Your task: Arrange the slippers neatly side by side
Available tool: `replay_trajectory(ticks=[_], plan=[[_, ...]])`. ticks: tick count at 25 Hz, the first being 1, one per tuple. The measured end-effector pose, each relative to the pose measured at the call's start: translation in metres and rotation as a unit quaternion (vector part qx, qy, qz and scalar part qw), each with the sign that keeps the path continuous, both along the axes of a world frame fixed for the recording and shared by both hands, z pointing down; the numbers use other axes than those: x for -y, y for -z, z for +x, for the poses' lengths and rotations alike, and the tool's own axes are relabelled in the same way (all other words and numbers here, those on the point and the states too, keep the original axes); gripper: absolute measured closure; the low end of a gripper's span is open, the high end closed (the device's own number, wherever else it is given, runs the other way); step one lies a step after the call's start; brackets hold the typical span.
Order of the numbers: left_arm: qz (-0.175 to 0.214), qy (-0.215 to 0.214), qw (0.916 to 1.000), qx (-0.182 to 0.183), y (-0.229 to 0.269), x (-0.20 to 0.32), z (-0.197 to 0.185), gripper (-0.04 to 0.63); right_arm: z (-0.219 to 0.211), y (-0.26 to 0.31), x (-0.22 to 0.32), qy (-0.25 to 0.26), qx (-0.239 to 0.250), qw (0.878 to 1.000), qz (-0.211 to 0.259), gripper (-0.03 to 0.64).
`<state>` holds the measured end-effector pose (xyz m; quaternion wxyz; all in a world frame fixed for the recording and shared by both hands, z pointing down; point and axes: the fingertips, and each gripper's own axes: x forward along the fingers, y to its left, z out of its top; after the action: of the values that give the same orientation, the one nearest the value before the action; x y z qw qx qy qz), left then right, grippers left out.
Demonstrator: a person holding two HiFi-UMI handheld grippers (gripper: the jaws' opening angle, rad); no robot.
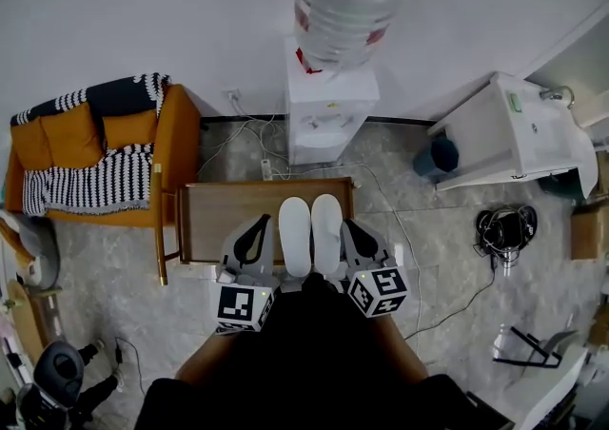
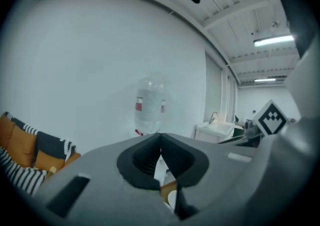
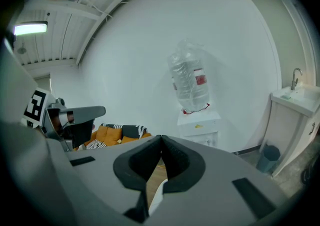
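Two white slippers, the left slipper [image 1: 294,235] and the right slipper [image 1: 326,233], lie side by side, toes pointing away from me, on a low wooden table [image 1: 214,219]. My left gripper [image 1: 259,223] hovers just left of the pair, jaws shut with nothing between them. On the other side my right gripper [image 1: 346,224] is also shut and empty. In the left gripper view the closed left gripper [image 2: 160,136] points up at the wall, and a sliver of slipper [image 2: 172,198] shows below it. The right gripper view shows the closed right gripper [image 3: 161,138] above a slipper edge [image 3: 157,201].
A water dispenser [image 1: 328,116] with a big bottle [image 1: 343,0] stands behind the table. An orange sofa [image 1: 95,152] is to the left. At the right are a white sink cabinet [image 1: 514,133] and a blue bin [image 1: 438,156]. Cables [image 1: 457,300] trail over the floor.
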<state>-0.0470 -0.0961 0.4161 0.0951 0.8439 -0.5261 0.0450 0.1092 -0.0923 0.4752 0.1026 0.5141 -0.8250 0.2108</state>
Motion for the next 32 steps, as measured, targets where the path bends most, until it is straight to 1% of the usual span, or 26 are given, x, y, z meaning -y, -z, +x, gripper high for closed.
replay_trajectory(ticks=[4, 8, 11, 14, 17, 26, 32], plan=[[0.013, -0.009, 0.9996, 0.024, 0.0081, -0.0079, 0.0057, 0.578, -0.0028, 0.0057, -0.0027, -0.001, 0.003, 1.000, 0.006, 0.604], [0.010, -0.015, 0.9997, 0.018, 0.0076, -0.0067, 0.0100, 0.578, -0.0023, 0.0079, -0.0042, -0.004, 0.003, 1.000, 0.009, 0.604], [0.012, -0.018, 0.9996, 0.020, 0.0041, -0.0063, 0.0097, 0.578, -0.0031, 0.0093, -0.0041, -0.004, 0.006, 1.000, 0.012, 0.604], [0.010, -0.015, 0.9998, 0.012, 0.0026, -0.0069, 0.0084, 0.578, -0.0035, 0.0102, -0.0051, -0.003, 0.002, 1.000, 0.016, 0.604], [0.006, -0.015, 0.9998, 0.015, 0.0022, -0.0067, 0.0073, 0.578, -0.0041, 0.0101, -0.0057, -0.005, -0.004, 1.000, 0.018, 0.604], [0.000, -0.019, 0.9997, 0.017, -0.0012, -0.0081, 0.0088, 0.578, -0.0048, 0.0102, -0.0067, -0.004, 0.003, 1.000, 0.020, 0.604], [0.017, -0.023, 0.9994, 0.020, -0.0003, -0.0047, 0.0093, 0.578, -0.0061, 0.0097, -0.0051, -0.002, 0.002, 1.000, 0.018, 0.604]])
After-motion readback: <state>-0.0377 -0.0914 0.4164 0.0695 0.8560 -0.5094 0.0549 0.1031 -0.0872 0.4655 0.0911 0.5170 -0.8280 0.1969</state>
